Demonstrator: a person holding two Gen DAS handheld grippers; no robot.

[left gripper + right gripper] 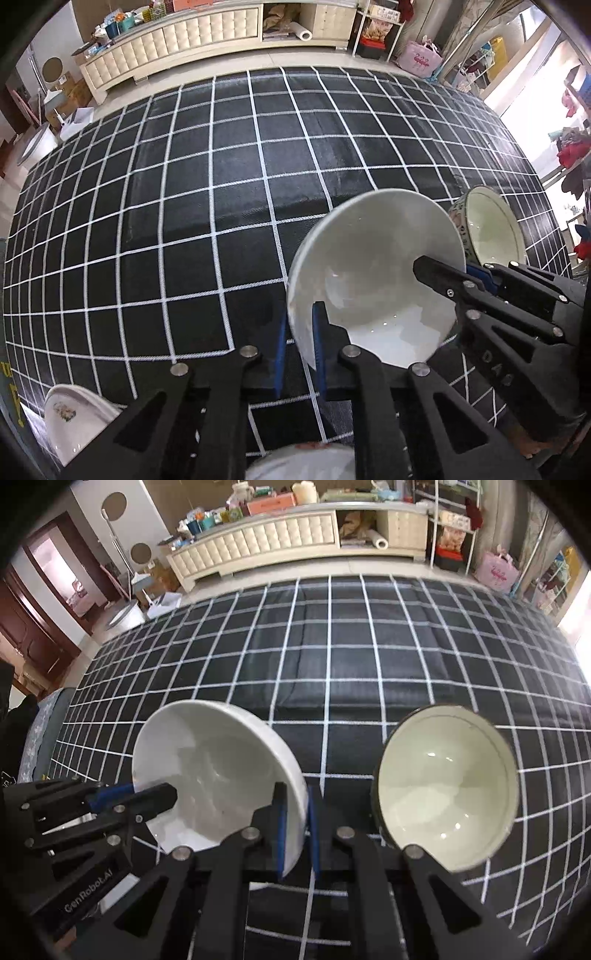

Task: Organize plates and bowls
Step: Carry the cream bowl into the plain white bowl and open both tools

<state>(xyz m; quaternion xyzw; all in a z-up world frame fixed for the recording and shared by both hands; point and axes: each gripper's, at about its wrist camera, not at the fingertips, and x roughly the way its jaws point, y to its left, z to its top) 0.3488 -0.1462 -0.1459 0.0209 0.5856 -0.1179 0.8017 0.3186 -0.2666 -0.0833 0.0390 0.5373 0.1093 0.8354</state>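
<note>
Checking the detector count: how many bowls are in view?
2. A plain white ceramic bowl is gripped at opposite rims by the left gripper and right gripper. A cream bowl with a dark patterned outside sits right of it. More may be out of frame.

Bright daylight, entering from the blown-out window (532, 107) at far right in the left wrist view and again at the right edge of the right wrist view. Small glints inside the white bowl (218, 771) and the cream bowl (447, 786). Soft sheen across the checked cloth (207, 192). Strong fisheye bending of grid lines, black vignette in the corners. Slight blur on the near fingers (317, 354) and the plates (74, 421) at the bottom edge.
</note>
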